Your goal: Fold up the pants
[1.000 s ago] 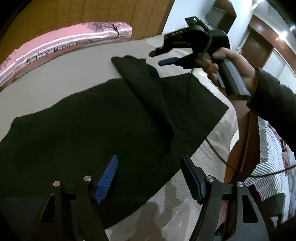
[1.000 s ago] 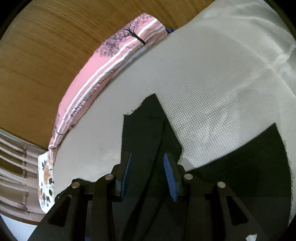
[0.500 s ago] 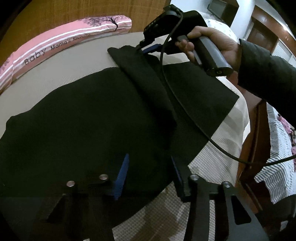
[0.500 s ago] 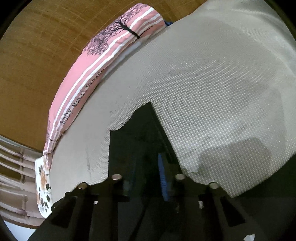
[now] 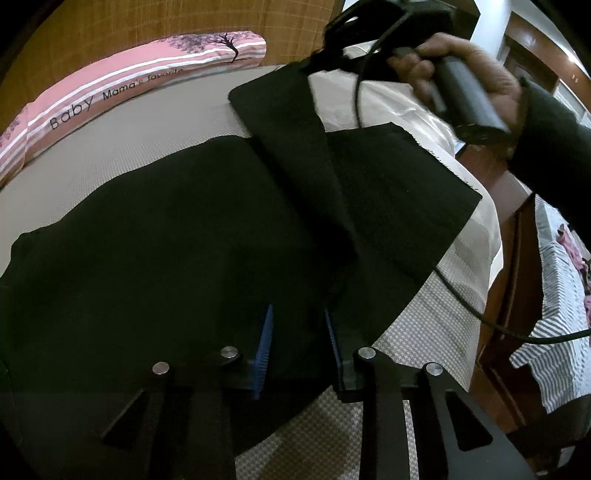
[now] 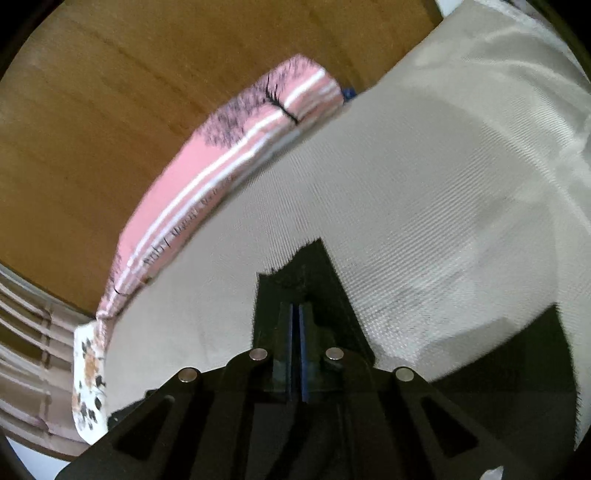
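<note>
Black pants (image 5: pixel 166 240) lie spread on the beige bed cover (image 5: pixel 129 140). One leg (image 5: pixel 295 140) is folded across the other and runs up to the far side. My right gripper (image 5: pixel 314 64), held by a hand (image 5: pixel 461 59), is shut on that leg's end and holds it just off the cover. In the right wrist view my right gripper (image 6: pixel 296 325) shows its blue pads together on the black leg end (image 6: pixel 317 266). My left gripper (image 5: pixel 298 345) straddles the pants' near edge. Its jaws are closing with black cloth between them, and a gap still shows between the pads.
A pink striped pillow (image 5: pixel 129 85) lies along the wooden headboard (image 5: pixel 147 22) at the far side. The right gripper's cable (image 5: pixel 461 295) hangs over the bed's right edge. Beyond that edge are a wooden frame and striped bedding (image 5: pixel 554 332).
My left jaws have narrowed around the pants' near edge. My right gripper came down onto the far leg end, shut on it, and has lifted it slightly.
</note>
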`<state>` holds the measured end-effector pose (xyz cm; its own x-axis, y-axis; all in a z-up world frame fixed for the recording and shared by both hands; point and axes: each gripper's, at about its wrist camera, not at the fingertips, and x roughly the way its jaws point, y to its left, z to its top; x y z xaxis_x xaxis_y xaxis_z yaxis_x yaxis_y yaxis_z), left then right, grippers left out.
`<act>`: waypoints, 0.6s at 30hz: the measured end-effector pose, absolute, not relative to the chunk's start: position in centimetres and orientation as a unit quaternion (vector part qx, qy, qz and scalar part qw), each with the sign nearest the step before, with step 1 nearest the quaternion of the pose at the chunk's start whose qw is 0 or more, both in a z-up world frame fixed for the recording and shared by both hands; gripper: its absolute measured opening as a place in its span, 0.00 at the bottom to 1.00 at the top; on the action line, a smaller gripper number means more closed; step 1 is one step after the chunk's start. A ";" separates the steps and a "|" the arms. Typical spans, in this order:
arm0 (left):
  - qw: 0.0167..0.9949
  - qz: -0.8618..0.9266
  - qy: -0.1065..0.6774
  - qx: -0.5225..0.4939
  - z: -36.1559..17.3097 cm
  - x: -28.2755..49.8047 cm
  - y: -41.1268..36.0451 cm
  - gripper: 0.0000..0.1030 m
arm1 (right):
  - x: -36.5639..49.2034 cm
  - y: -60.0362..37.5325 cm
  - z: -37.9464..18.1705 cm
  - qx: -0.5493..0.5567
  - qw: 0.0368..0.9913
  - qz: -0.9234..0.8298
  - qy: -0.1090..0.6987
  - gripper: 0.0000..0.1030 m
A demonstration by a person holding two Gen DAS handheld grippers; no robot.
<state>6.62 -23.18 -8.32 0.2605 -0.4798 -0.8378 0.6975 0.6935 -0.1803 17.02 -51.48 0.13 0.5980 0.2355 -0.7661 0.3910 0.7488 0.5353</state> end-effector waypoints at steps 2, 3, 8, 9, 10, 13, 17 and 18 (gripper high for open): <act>0.786 -0.374 0.478 0.114 -8.3 6.6 -23.2 0.26 | 15.8 -52.1 1.4 0.361 0.826 -0.056 0.430 0.03; 0.786 -0.375 0.478 0.114 -8.3 6.6 -23.2 0.25 | 15.1 -52.4 2.0 0.364 0.828 -0.060 0.421 0.03; 0.788 -0.383 0.467 0.120 -7.8 6.4 -23.4 0.20 | 9.3 -54.3 5.2 0.381 0.841 -0.095 0.372 0.03; 0.788 -0.385 0.465 0.120 -7.8 6.4 -23.5 0.19 | 8.4 -54.6 5.5 0.384 0.841 -0.103 0.367 0.03; 0.788 -0.386 0.463 0.121 -7.7 6.3 -23.6 0.19 | 7.0 -55.0 5.8 0.389 0.841 -0.112 0.359 0.03; 0.792 -0.389 0.454 0.127 -7.3 6.0 -23.8 0.18 | 2.5 -56.3 6.0 0.409 0.834 -0.144 0.341 0.03; 0.791 -0.390 0.451 0.137 -7.5 5.8 -24.1 0.18 | -3.3 -56.9 4.8 0.417 0.821 -0.191 0.340 0.03; 0.789 -0.389 0.454 0.141 -7.7 5.8 -24.2 0.18 | -4.5 -57.0 4.3 0.422 0.815 -0.201 0.342 0.03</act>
<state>5.83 -24.24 -7.66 0.2852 -0.4866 -0.8257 0.7419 0.6575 -0.1312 -4.52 -56.96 4.26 0.6854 -0.0395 -0.7271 0.6167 0.5625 0.5508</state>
